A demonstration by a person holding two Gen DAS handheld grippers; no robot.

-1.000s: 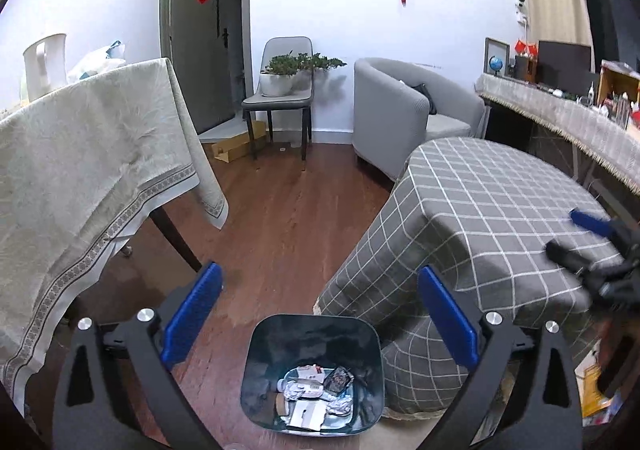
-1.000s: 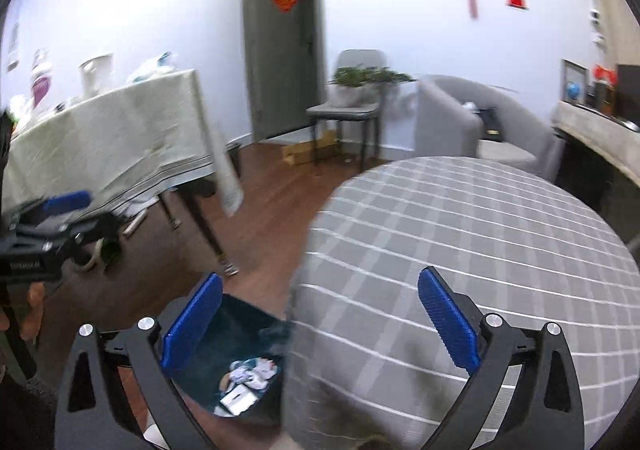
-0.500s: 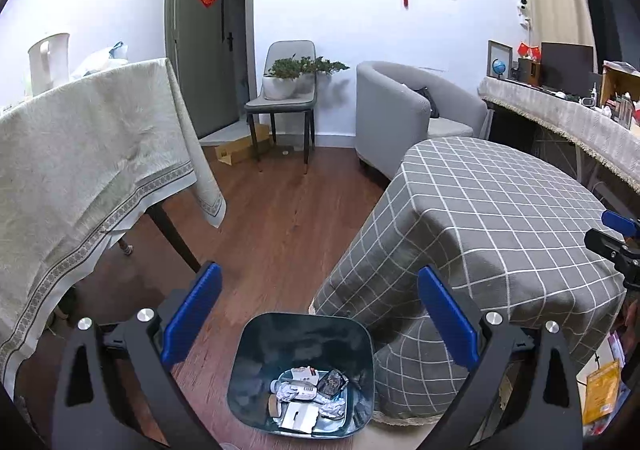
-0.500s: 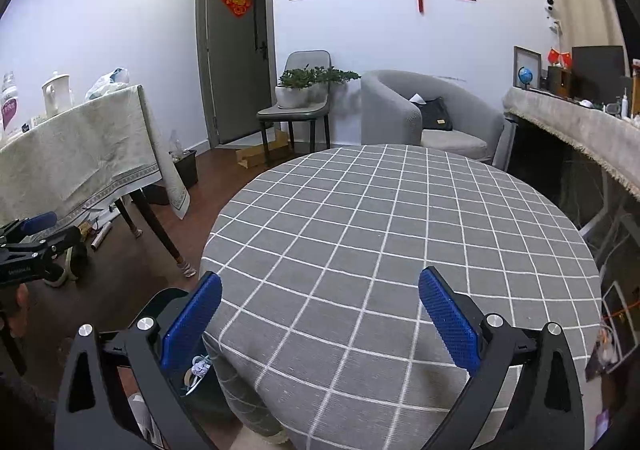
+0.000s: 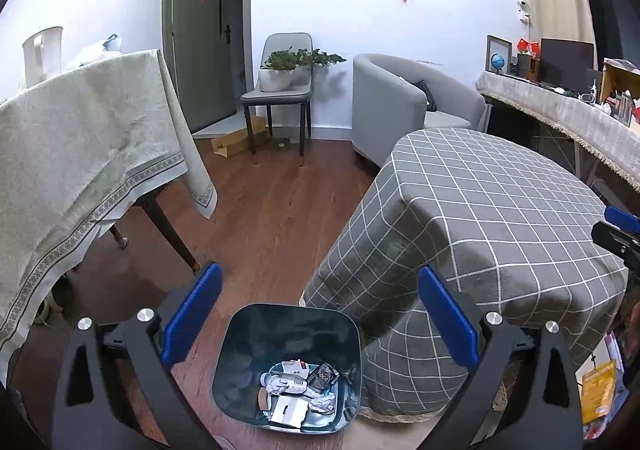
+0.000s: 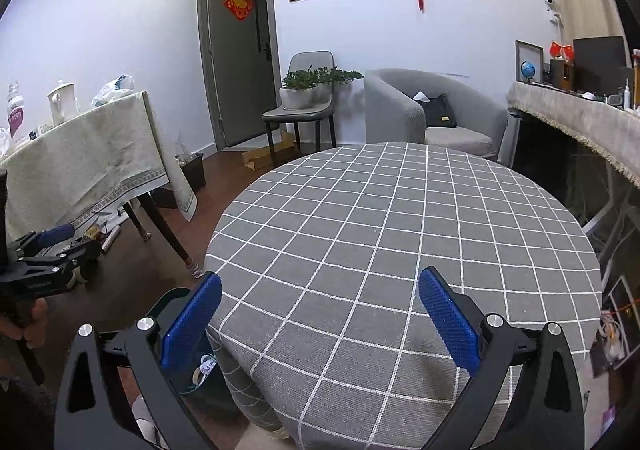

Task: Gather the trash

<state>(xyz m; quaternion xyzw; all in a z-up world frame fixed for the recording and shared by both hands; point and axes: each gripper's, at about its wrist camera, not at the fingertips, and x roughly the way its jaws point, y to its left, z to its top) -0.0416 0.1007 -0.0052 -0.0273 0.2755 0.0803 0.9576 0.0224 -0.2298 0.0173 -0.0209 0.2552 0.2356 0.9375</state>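
Trash [image 5: 298, 394] lies low in the frame of my left wrist view, at the bottom of the dark bin [image 5: 240, 350], directly below my left gripper [image 5: 318, 320], whose blue pads stand wide apart with nothing between them. My right gripper [image 6: 320, 324] is likewise spread and empty, hanging over the near edge of the round checked table [image 6: 400, 218]; the bin shows only as a sliver at lower left of that view, so my left hand is the nearer one to it. I see no loose trash on the checked cloth, so I judge the collecting nearly done. Left of the bin the cloth-draped side table [image 5: 80, 138] and its legs crowd the floor. Farther up the frame stand the chair with a potted plant [image 5: 280, 82] and the grey armchair [image 5: 392, 102].
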